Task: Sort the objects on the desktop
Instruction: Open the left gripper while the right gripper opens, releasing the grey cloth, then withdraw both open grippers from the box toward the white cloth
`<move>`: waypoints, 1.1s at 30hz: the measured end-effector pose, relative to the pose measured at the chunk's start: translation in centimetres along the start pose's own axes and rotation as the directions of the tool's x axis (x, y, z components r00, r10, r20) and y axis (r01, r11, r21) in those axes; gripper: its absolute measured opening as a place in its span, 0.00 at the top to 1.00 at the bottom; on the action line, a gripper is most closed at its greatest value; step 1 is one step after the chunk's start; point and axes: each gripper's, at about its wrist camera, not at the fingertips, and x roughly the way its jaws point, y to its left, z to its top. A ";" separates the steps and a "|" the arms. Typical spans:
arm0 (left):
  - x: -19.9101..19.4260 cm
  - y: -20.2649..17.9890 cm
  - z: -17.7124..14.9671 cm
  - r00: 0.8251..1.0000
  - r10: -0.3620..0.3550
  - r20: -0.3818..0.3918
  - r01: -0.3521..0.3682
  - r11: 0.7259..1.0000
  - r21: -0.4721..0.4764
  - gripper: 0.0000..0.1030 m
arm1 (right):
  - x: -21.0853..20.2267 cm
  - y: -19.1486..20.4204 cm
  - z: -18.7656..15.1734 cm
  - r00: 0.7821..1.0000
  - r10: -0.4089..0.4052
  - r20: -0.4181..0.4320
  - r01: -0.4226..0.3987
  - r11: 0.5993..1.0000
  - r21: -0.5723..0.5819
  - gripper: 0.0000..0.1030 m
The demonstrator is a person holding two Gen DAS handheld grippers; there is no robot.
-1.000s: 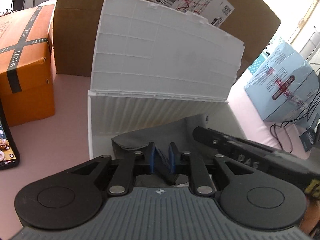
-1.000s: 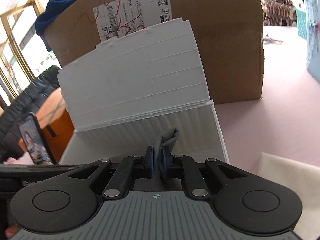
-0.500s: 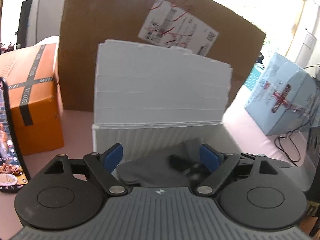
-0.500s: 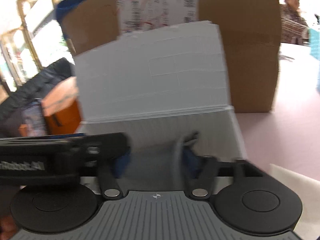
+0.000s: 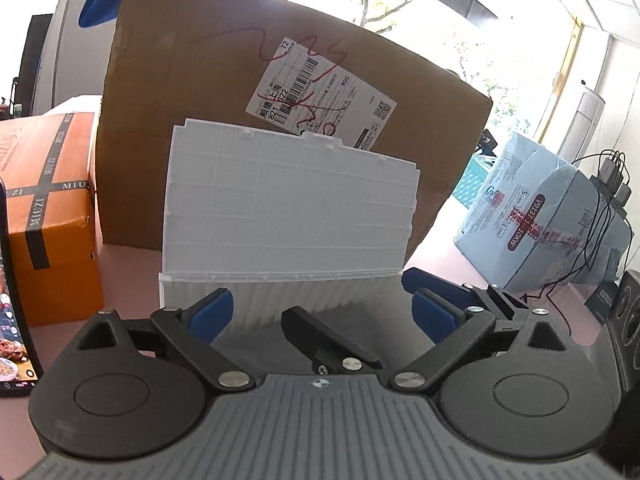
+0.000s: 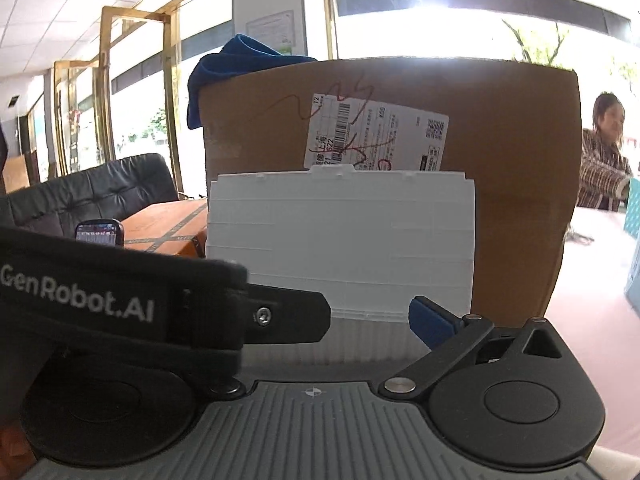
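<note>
**Both grippers spread wide in front of the open white storage box**

The left gripper (image 5: 322, 312) sits level and points straight at the white plastic storage box (image 5: 280, 292), its blue-padded fingers (image 5: 210, 312) set far apart with nothing between them. The box stands on the pink tabletop (image 5: 128, 268) with its ribbed lid (image 5: 288, 208) raised upright and leaning back against a large brown cardboard carton (image 5: 192, 128). From this angle the box's inside cannot be seen.

The right gripper (image 6: 332, 320) faces the same box (image 6: 360, 340) from just beside the left one, also held level. Only its right blue pad (image 6: 430, 320) shows; the black body of the left gripper, lettered "GenRobot.AI" (image 6: 80, 300), crosses in front and covers the other side. The visible finger stands swung well out, so the jaws are parted and empty.

On the carton is a white shipping label (image 5: 320, 92) scrawled with red pen, and a blue cloth (image 6: 236, 68) lies on the carton's top. An orange box (image 5: 48, 208) banded with dark tape stands to the left of the carton, and a phone (image 5: 16, 312) with a lit screen stands at the left edge. A pale blue package (image 5: 548, 224) lies to the right, with black cables (image 5: 600, 208) draped over it. A person in a checked top (image 6: 604, 172) sits at the far right.
</note>
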 end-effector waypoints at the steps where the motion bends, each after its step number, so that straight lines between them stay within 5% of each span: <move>1: 0.0 -0.1 0.0 1.000 0.006 0.003 -0.006 1.000 0.008 0.07 | 0.2 0.2 0.0 1.000 -0.003 0.001 0.003 1.000 0.002 0.00; 7: -0.3 -0.4 -0.4 0.999 0.018 0.039 -0.020 0.999 0.033 0.07 | -0.1 0.5 0.0 1.000 -0.005 0.019 0.004 1.000 0.015 0.00; 16: -1.0 -0.2 -1.4 0.981 -0.004 0.194 0.004 1.000 -0.003 0.06 | -0.5 0.3 -0.2 0.996 -0.006 0.088 0.002 0.999 0.045 0.00; 17: -0.9 -0.3 -1.4 0.981 -0.009 0.195 0.009 1.000 0.003 0.00 | -0.5 0.4 -0.3 0.996 -0.010 0.093 0.005 0.999 0.047 0.00; 26: -0.6 -1.1 -2.4 0.983 -0.065 0.169 0.065 0.998 0.006 0.00 | -2.5 0.3 -1.9 0.986 -0.094 0.135 0.085 0.994 0.075 0.00; 33: -1.4 -3.1 -4.0 0.969 -0.143 0.203 0.123 0.986 0.109 0.00 | -6.0 -0.8 -4.1 0.967 -0.144 0.212 0.124 0.987 0.107 0.00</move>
